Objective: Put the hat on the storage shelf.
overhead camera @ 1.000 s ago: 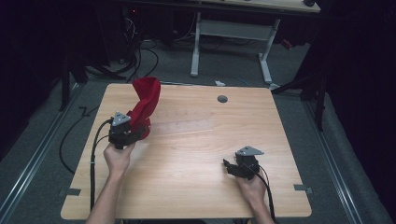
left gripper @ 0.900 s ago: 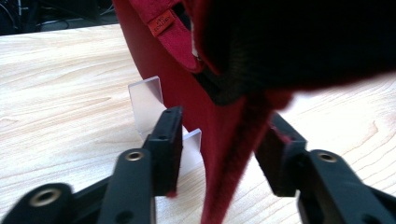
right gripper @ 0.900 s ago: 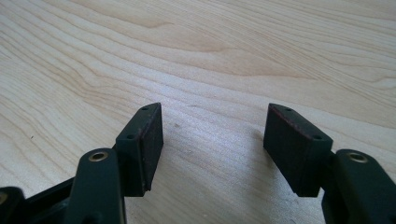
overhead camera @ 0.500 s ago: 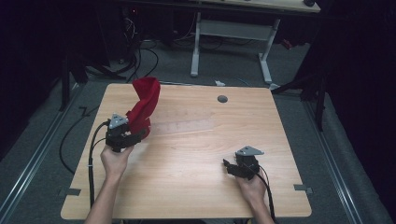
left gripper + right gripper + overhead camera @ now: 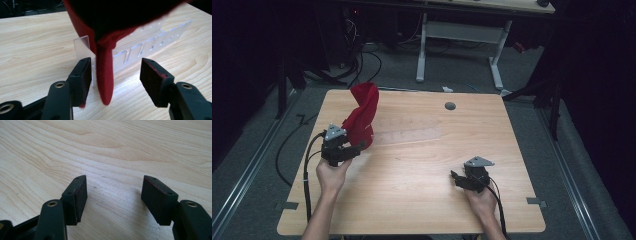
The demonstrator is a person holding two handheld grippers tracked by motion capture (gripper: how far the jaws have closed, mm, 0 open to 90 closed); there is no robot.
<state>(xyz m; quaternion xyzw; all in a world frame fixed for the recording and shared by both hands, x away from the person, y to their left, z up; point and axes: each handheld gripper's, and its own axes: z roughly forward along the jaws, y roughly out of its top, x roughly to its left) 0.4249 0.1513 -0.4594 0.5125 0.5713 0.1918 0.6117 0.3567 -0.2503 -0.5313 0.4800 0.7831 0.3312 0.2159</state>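
Observation:
A red cloth hangs draped over the left end of a clear slotted acrylic rack that stands on the wooden table. My left gripper is at the cloth's lower edge. In the left gripper view the cloth's hanging tip is between the jaws, close to the left pad and well away from the right one. These jaws have just been opening and do not press on the cloth. Behind the tip stands the rack. My right gripper rests open over bare wood near the front right.
A round grey grommet sits in the table's far side. Black cables trail over the floor to the left. A white desk frame stands behind the table.
The left gripper's jaws have spread apart and let go of the cloth's lower edge, and the hand has drawn slightly back. The cloth stays draped on the rack. The right hand has not moved.

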